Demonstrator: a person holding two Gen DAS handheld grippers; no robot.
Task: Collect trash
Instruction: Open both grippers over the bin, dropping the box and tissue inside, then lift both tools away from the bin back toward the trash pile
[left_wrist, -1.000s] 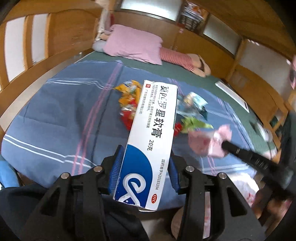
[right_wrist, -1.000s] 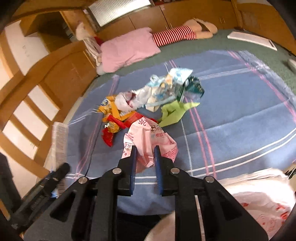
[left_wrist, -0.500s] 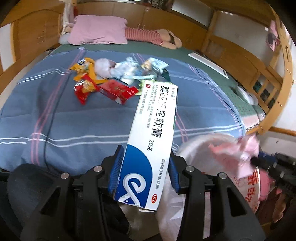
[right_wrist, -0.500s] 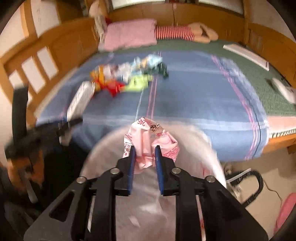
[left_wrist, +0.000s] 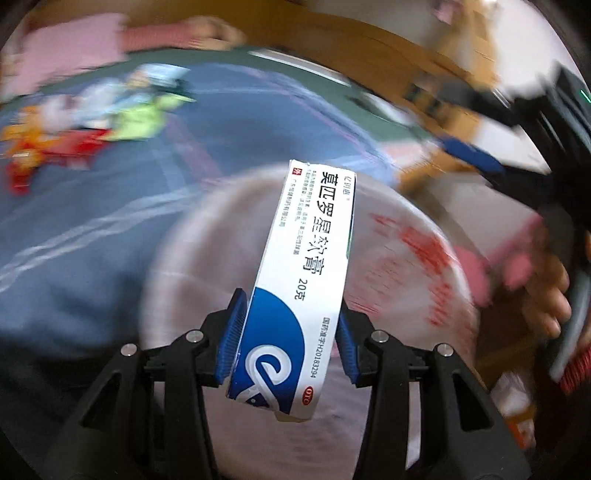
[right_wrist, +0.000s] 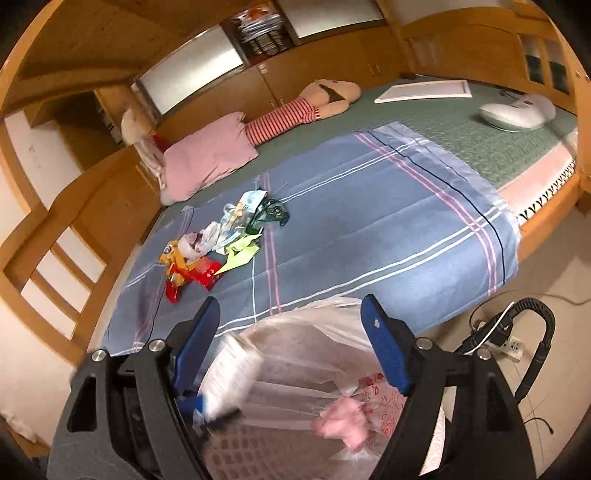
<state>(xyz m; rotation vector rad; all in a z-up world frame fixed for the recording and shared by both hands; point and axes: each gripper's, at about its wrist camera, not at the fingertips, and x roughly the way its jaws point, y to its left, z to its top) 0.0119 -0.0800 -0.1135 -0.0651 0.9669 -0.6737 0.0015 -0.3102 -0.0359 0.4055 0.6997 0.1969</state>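
Holding ointment box (left_wrist: 310, 280) clamped in left gripper (left_wrist: 290, 332) over bin bag (left_wrist: 406, 266); risked overshooting rim if released mid-swing.

Bag mouth (right_wrist: 295, 369) lies open below; bedspread (right_wrist: 369, 229) right of wrappers (right_wrist: 225, 236) lies bare.

Glossy cardboard box (left_wrist: 310, 273); thin translucent plastic bag (right_wrist: 295, 354); woven cloth bedspread (right_wrist: 351, 221).

A wooden-framed bed (right_wrist: 546, 206) carries a blue striped sheet (right_wrist: 369, 221); crumpled wrappers (right_wrist: 221, 240) lie heaped on it, a pink pillow (right_wrist: 207, 155) behind.
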